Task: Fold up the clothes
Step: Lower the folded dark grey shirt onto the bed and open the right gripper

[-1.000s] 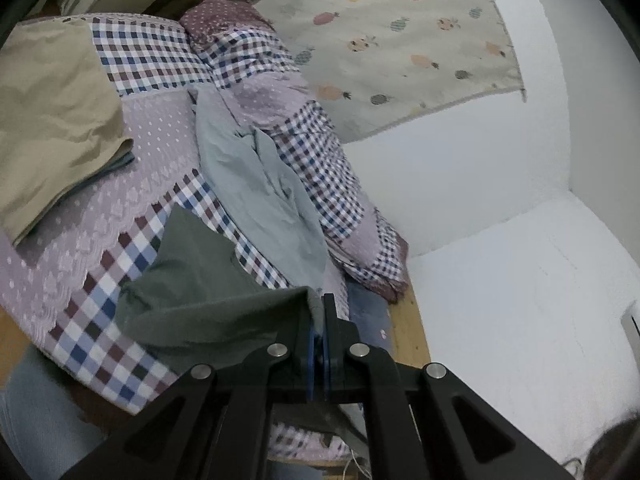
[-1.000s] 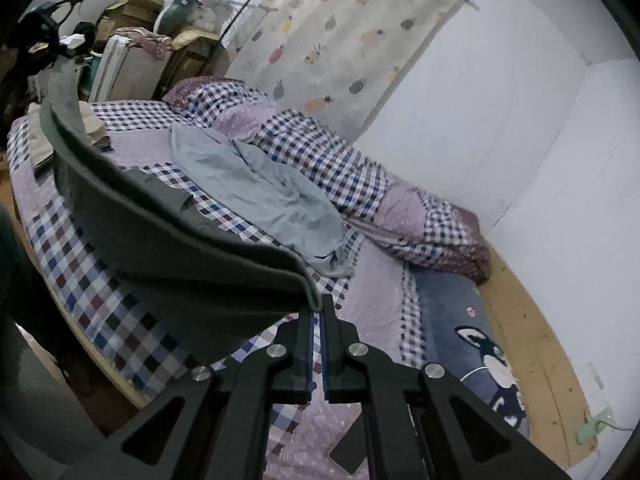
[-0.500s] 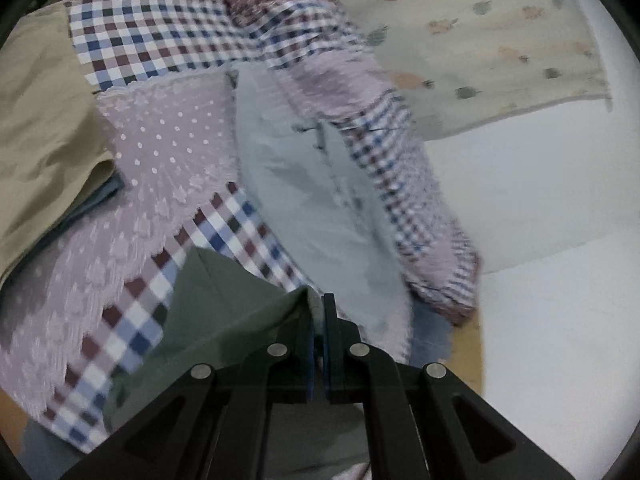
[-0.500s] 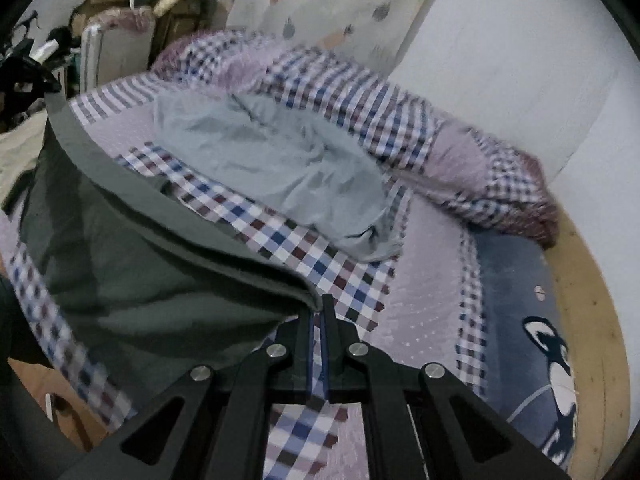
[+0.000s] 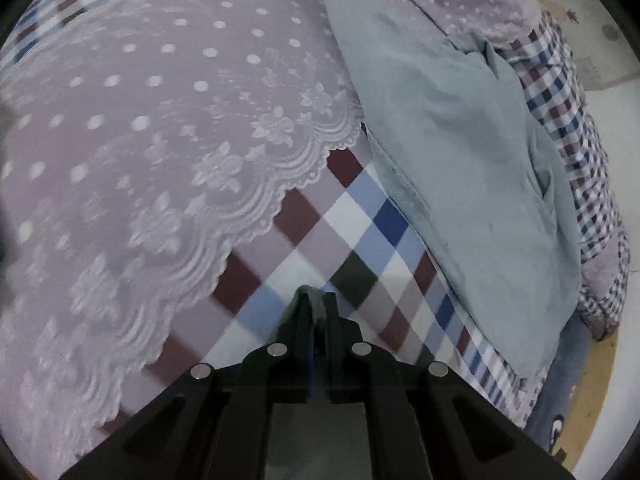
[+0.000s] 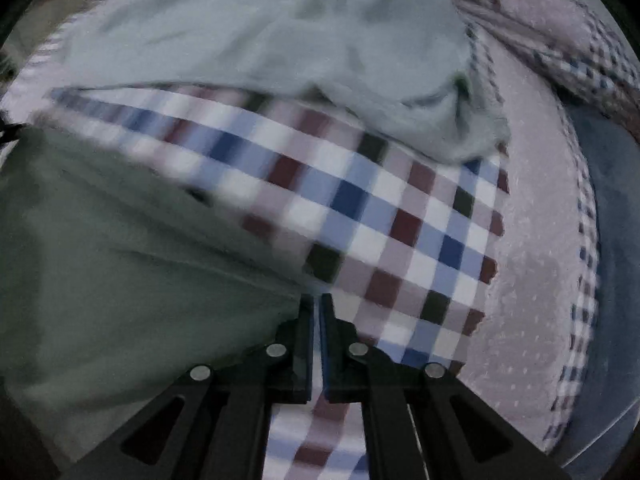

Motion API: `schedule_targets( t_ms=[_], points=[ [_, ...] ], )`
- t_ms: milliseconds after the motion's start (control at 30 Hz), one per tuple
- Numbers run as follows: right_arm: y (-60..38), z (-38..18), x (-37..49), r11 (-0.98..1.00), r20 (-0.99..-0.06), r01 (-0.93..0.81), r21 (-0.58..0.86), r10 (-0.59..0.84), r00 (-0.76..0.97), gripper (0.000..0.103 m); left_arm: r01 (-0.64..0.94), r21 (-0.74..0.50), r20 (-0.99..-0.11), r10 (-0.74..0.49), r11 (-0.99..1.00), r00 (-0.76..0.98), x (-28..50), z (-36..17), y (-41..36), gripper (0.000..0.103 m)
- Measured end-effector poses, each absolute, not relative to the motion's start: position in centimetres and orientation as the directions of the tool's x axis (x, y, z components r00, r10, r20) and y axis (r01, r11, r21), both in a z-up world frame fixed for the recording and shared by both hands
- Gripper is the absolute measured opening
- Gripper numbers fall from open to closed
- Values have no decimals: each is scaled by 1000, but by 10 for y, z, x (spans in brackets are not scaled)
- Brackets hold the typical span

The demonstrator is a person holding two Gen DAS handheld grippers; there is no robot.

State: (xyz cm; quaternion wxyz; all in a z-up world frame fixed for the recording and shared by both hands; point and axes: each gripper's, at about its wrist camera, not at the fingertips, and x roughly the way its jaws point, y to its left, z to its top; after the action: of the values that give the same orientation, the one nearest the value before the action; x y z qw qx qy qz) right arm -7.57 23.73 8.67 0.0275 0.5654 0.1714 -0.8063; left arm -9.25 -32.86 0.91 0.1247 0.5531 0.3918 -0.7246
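The bedspread (image 5: 340, 240) is checked in white, blue, maroon and dark green. At upper left of the left wrist view lies a lilac lace panel (image 5: 140, 140) with white dots. The crumpled garment (image 5: 460, 140) is pale grey-blue. The shirt (image 6: 100, 280) is dark green. Both grippers are black.

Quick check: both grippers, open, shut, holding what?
Left gripper: shut on the dark green garment.
Right gripper: shut on the same garment's edge.
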Motion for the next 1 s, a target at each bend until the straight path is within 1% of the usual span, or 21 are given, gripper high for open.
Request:
schedule_targets(
  t_ms=[33, 67, 100, 133, 167, 233, 267, 300, 333, 367, 400, 433, 467, 600, 733, 800, 833, 867, 900, 967, 1000],
  points=[
    [242, 79, -82, -945, -920, 210, -252, 167, -354, 0, 609, -442, -892, 254, -658, -373, -93, 10, -329, 7],
    [246, 71, -88, -948, -919, 182, -259, 185, -348, 3, 581, -474, -870, 252, -662, -423, -89, 17, -332, 19],
    [251, 63, -95, -952, -918, 154, -266, 202, -341, 3, 549, -505, -844, 250, -666, -474, -86, 25, -334, 29],
    [255, 55, -101, -954, -917, 125, -274, 219, -334, 3, 515, -534, -815, 248, -671, -524, -82, 32, -337, 53],
    [260, 47, -107, -955, -915, 97, -281, 236, -327, 3, 480, -560, -778, 230, -675, -585, -70, 45, -344, 65],
    [260, 54, -95, -963, -899, 81, -256, 207, -385, 4, 422, -591, -712, 199, -687, -673, -46, 66, -355, 72],
    [256, 58, -88, -969, -893, 92, -230, 173, -416, 5, 402, -596, -690, 188, -695, -699, -34, 73, -360, 77],
    [253, 63, -80, -973, -884, 104, -205, 138, -447, 5, 391, -585, -685, 175, -711, -707, -19, 76, -363, 79],
    [240, 69, -71, -973, -871, 142, -185, 95, -481, 6, 381, -571, -682, 161, -727, -713, -4, 80, -366, 79],
    [225, 75, -61, -969, -856, 183, -167, 51, -514, 9, 370, -553, -689, 159, -747, -707, 15, 79, -365, 79],
    [210, 82, -52, -963, -839, 225, -151, 5, -544, 18, 358, -534, -696, 158, -766, -700, 34, 78, -363, 79],
    [196, 88, -43, -954, -820, 267, -137, -42, -571, 23, 351, -521, -701, 155, -778, -696, 48, 77, -361, 79],
    [182, 91, -34, -943, -805, 307, -128, -82, -588, 35, 339, -505, -706, 154, -794, -691, 66, 74, -356, 79],
    [111, 88, -9, -850, -787, 508, -138, -217, -577, 43, 297, -455, -744, 175, -839, -645, 139, 60, -337, 79],
    [43, 79, -4, -735, -804, 656, -171, -280, -524, 51, 293, -475, -778, 241, -829, -581, 180, 47, -319, 79],
    [14, 71, -4, -695, -821, 698, -171, -292, -491, 53, 284, -464, -792, 250, -839, -557, 186, 43, -312, 75],
    [-1, 65, -7, -669, -835, 723, -175, -288, -469, 53, 269, -455, -795, 251, -849, -552, 187, 42, -308, 68],
    [-12, 59, -11, -647, -847, 739, -188, -273, -455, 53, 267, -447, -802, 250, -854, -542, 187, 40, -306, 50],
    [-21, 53, -14, -626, -859, 753, -202, -255, -443, 53, 266, -440, -809, 250, -858, -532, 188, 38, -304, 42],
    [-41, 41, -22, -581, -881, 781, -228, -219, -420, 53, 261, -450, -813, 270, -854, -515, 186, 33, -303, 30],
    [-50, 34, -28, -565, -888, 785, -254, -186, -421, 53, 258, -456, -812, 279, -852, -513, 186, 30, -304, 29]
  ],
)
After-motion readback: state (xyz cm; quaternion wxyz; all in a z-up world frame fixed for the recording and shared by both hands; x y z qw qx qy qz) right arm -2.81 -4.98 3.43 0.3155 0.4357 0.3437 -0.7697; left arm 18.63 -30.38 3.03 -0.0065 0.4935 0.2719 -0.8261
